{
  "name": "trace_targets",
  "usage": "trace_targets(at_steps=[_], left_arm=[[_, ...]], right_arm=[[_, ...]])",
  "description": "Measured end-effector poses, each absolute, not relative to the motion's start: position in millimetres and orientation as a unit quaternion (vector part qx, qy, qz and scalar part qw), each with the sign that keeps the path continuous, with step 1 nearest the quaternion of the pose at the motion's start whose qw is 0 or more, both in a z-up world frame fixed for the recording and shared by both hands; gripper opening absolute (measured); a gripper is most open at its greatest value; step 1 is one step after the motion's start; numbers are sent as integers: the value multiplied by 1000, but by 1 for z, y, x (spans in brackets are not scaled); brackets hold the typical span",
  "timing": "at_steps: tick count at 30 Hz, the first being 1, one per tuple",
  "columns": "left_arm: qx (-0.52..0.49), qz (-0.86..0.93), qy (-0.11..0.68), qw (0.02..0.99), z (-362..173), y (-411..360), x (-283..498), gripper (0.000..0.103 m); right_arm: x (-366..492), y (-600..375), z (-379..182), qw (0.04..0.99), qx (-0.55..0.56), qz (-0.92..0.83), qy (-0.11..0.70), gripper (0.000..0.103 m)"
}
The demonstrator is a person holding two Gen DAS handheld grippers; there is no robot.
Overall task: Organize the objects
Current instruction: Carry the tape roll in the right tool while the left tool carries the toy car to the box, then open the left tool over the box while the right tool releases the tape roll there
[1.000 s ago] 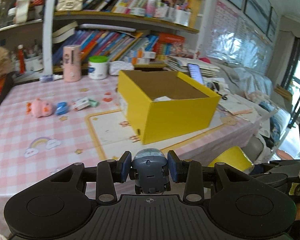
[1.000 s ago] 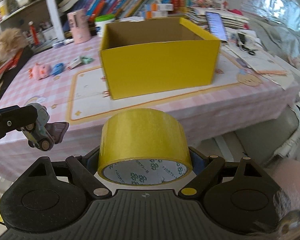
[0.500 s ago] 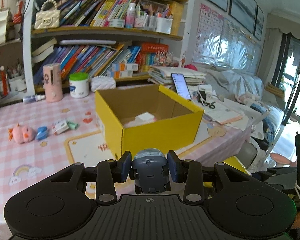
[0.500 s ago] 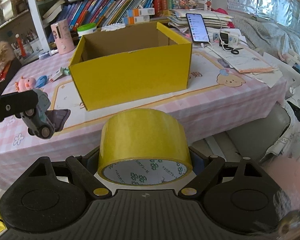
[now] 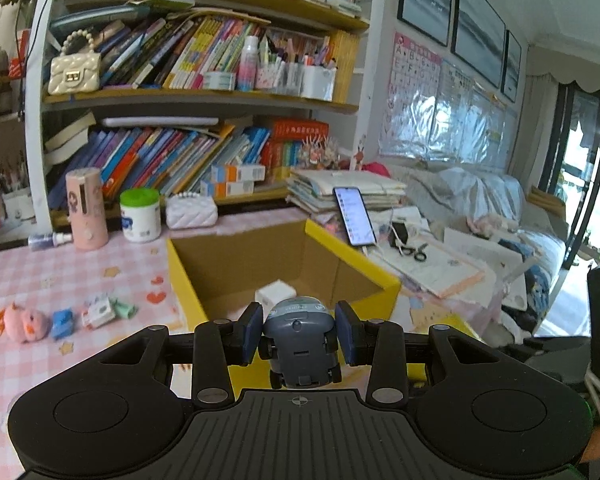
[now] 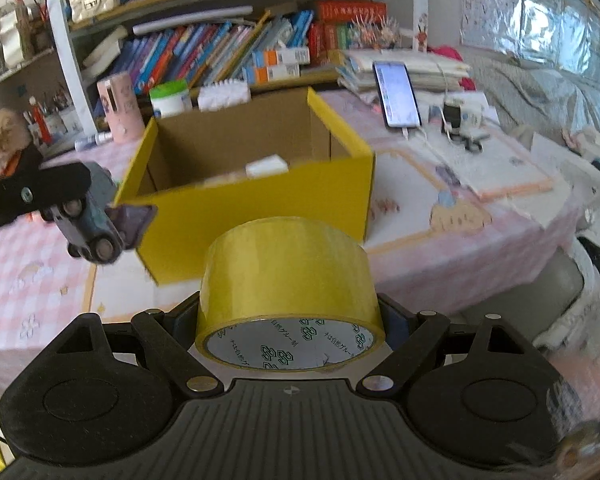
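A small grey-blue toy car (image 5: 299, 340) is clamped between the blue pads of the left gripper (image 5: 299, 338), its underside and wheels facing the camera. It hangs in the air over the near edge of an open yellow cardboard box (image 5: 380, 280). In the right wrist view the same car (image 6: 90, 216) appears at the left, beside the box's front corner.

A roll of yellow tape (image 6: 288, 292) is gripped by the right gripper (image 6: 290, 320), whose fingers stand wide and press on the roll's two sides. The roll lies on its side with its printed core facing the camera, held in front of the box (image 6: 260, 216) and off the table's near edge.

Inside the box a small white block (image 6: 267, 166) rests on the brown floor.

The box stands on a table (image 5: 16, 276) covered in a pink checked cloth. To the left of the box lie a pink plush toy (image 5: 22, 322), a small blue item (image 5: 63, 322) and a small white packet (image 5: 99, 312). To the right, a phone (image 5: 354, 216) leans with its screen lit, near scissors (image 5: 414, 252). Crowded bookshelves (image 5: 188, 96) rise behind the table.
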State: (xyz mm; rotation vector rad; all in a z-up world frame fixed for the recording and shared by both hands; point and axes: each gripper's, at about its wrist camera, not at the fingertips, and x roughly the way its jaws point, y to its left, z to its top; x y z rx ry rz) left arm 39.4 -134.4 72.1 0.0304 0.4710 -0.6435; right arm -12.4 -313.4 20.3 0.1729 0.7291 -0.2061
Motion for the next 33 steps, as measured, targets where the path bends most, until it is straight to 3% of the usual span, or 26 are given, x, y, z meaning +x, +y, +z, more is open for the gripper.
trace_targets(at_steps=[14, 33], left_arm=[[4, -264, 222, 939, 77, -175, 122, 37], [32, -221, 309, 925, 31, -223, 201, 37]], right_arm=[[90, -354, 73, 960, 0, -39, 278, 86], [211, -353, 6, 882, -232, 137, 387, 86]])
